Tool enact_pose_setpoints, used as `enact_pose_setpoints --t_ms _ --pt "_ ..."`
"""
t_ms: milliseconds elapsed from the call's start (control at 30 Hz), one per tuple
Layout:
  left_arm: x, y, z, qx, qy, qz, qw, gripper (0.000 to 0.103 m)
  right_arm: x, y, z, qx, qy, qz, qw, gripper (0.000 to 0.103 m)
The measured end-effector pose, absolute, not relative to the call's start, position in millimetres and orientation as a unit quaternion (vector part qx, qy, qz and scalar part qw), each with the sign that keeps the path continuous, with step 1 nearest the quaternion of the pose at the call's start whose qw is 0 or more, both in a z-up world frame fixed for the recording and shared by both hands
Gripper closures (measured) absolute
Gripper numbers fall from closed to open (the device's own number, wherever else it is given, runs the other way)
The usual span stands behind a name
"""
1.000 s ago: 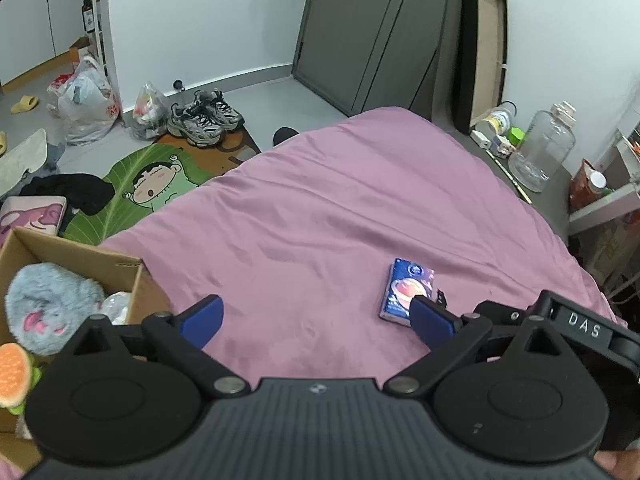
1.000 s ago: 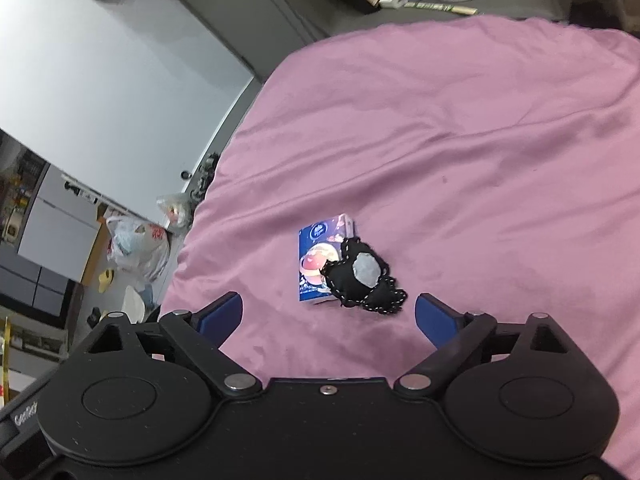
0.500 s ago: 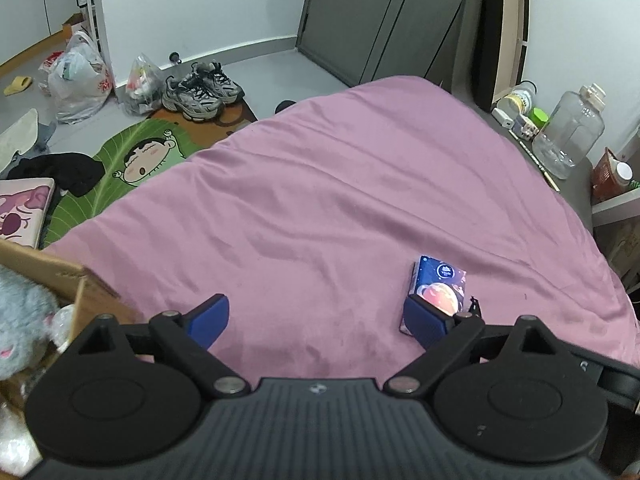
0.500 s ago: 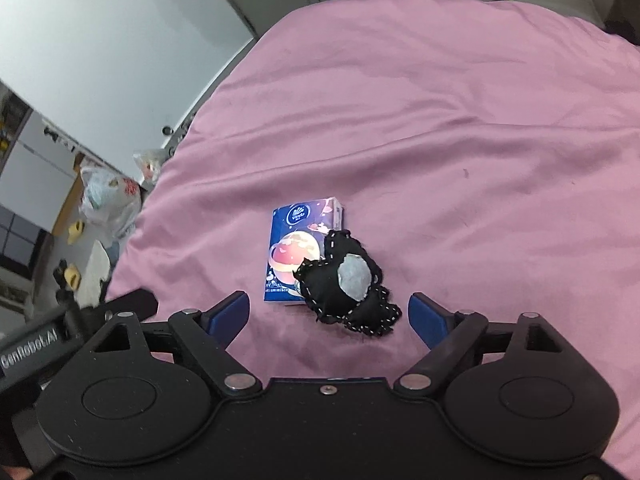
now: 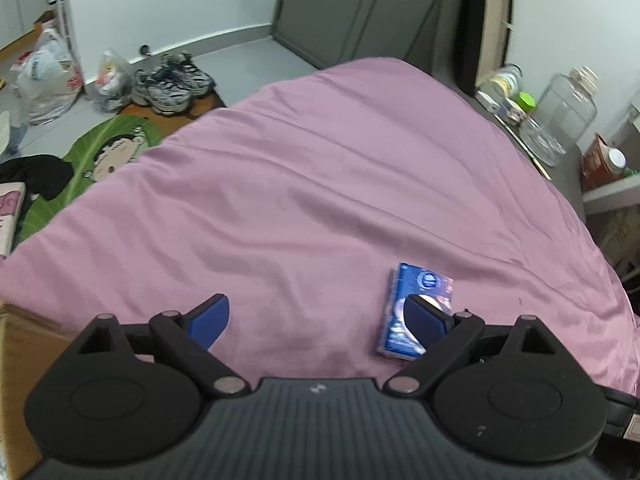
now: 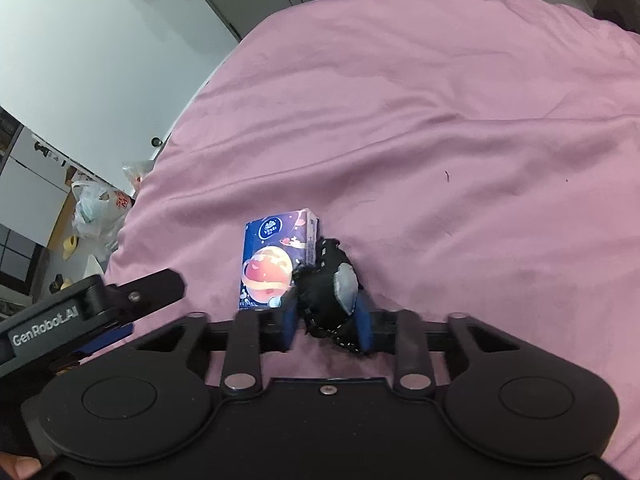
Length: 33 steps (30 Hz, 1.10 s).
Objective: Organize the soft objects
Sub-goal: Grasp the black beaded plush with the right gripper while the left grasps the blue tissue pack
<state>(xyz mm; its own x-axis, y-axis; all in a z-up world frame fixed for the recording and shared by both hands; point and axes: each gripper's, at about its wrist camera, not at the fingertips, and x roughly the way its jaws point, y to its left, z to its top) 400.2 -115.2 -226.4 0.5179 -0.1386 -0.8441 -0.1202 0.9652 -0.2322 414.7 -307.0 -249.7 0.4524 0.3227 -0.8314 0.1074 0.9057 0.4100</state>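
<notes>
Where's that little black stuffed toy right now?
In the right wrist view, the black toy lies on the pink bed, pinched in the right claw, touching the blue tissue pack.

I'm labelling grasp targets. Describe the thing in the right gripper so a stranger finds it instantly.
On the pink bedspread, find the blue tissue pack printed with a planet. Touching its right side is a small black stuffed toy, pinched by the right gripper. Unlike the boxy pack, it is lumpy, white-stitched, with a grey patch.

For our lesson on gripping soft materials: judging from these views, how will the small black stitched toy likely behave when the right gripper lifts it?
The black stitched toy probably squashes easily: it bulges between the right gripper's closed pads. It looks light, barely denting the pink bedspread. The part beyond the pads may sag, and it might nudge the tissue pack beside it.
</notes>
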Motion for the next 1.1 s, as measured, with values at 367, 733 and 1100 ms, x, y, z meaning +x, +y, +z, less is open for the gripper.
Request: enact_pose_setpoints --t_ms 367,733,1100 --pt "416.6 -150.2 -236.9 -0.120 0.501 -0.051 0.856 0.009 409.3 -346.1 -254.9 0.268 0.480 -0.005 0.835 0.086" --pt "417.8 -185.8 -264.1 -0.101 0.518 -0.073 0.846 0.013 409.8 -355.8 -265.0 0.276 0.470 -0.042 0.837 0.086" --pt "406.7 -173.9 -255.6 -0.094 0.515 -0.047 0.851 0.052 403.6 -348.7 -259.2 0.271 0.472 -0.030 0.838 0.087"
